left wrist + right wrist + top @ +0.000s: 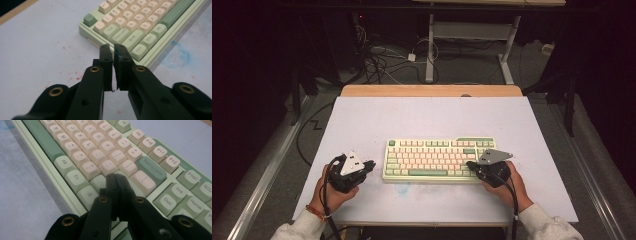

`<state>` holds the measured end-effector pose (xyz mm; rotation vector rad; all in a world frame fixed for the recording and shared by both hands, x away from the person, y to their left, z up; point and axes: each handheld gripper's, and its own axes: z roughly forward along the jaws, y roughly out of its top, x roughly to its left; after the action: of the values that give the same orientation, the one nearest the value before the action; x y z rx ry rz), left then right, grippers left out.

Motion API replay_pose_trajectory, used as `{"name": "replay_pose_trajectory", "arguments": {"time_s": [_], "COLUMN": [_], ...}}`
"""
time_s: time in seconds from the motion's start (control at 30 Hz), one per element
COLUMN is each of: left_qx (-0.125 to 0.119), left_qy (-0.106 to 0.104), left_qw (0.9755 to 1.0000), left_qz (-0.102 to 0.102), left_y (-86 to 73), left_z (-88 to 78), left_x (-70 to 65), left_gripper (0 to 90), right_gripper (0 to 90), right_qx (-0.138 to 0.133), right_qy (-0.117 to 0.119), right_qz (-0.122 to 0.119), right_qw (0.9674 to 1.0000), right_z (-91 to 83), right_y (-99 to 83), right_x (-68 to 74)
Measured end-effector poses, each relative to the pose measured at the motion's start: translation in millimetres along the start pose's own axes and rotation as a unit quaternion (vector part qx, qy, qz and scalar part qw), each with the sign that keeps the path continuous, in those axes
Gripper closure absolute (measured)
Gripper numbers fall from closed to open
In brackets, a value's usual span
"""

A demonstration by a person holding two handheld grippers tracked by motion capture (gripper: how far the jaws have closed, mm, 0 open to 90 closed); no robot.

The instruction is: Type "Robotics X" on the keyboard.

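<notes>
While rigid and fairly heavy, mechanical keyboard (439,160) best gripped by case edges; left gripper (113,53) and right gripper (117,182) with jaws together, empty.

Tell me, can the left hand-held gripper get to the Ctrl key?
Probably yes. The left hand-held gripper, jaws shut, sits just off the keyboard corner, with bare table before the Ctrl key.

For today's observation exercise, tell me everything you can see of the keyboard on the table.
The keyboard is a compact mechanical-style board with a pale green case that looks like plastic, cream letter keys and darker green keys such as Backspace, Shift and the space bar. It lies flat on the white table top, long side toward the person. The shut right gripper sits over its right end; whether it presses a key is unclear. The shut left gripper stays clear of its left corner.
</notes>
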<state>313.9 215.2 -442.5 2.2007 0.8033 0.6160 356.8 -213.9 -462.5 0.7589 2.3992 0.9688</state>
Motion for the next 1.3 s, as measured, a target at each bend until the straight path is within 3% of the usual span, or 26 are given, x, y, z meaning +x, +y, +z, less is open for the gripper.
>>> {"name": "replay_pose_trajectory", "arguments": {"time_s": [0.23, 0.43, 0.6, 0.9, 1.3], "left_qx": [-0.015, -0.005, 0.015, 0.022, 0.037], "left_qy": [-0.016, -0.024, -0.037, -0.056, -0.066], "left_qw": [0.9997, 0.9997, 0.999, 0.9976, 0.9958], "left_qz": [-0.012, -0.001, 0.02, 0.033, 0.053], "left_y": [3.8, 10.5, 19.9, 35.0, 49.9], "left_z": [-6.5, -1.3, 7.4, 21.2, 38.9], "left_x": [4.9, 4.2, 0.4, -6.3, -13.5], "left_gripper": [87.3, 87.4, 87.5, 87.5, 87.3], "right_gripper": [90.0, 90.0, 90.0, 90.0, 90.0], "right_qx": [0.001, 0.0, -0.001, 0.0, 0.002], "right_qy": [-0.001, -0.001, -0.003, -0.004, -0.009], "right_qz": [-0.002, -0.001, -0.005, -0.005, -0.014], "right_qw": [1.0, 1.0, 1.0, 1.0, 0.9999], "right_z": [-0.1, -0.1, 0.0, 0.0, 0.4], "right_y": [0.2, -0.3, -0.3, -0.3, 0.4], "right_x": [0.6, 0.5, 1.3, 1.4, 3.0]}}
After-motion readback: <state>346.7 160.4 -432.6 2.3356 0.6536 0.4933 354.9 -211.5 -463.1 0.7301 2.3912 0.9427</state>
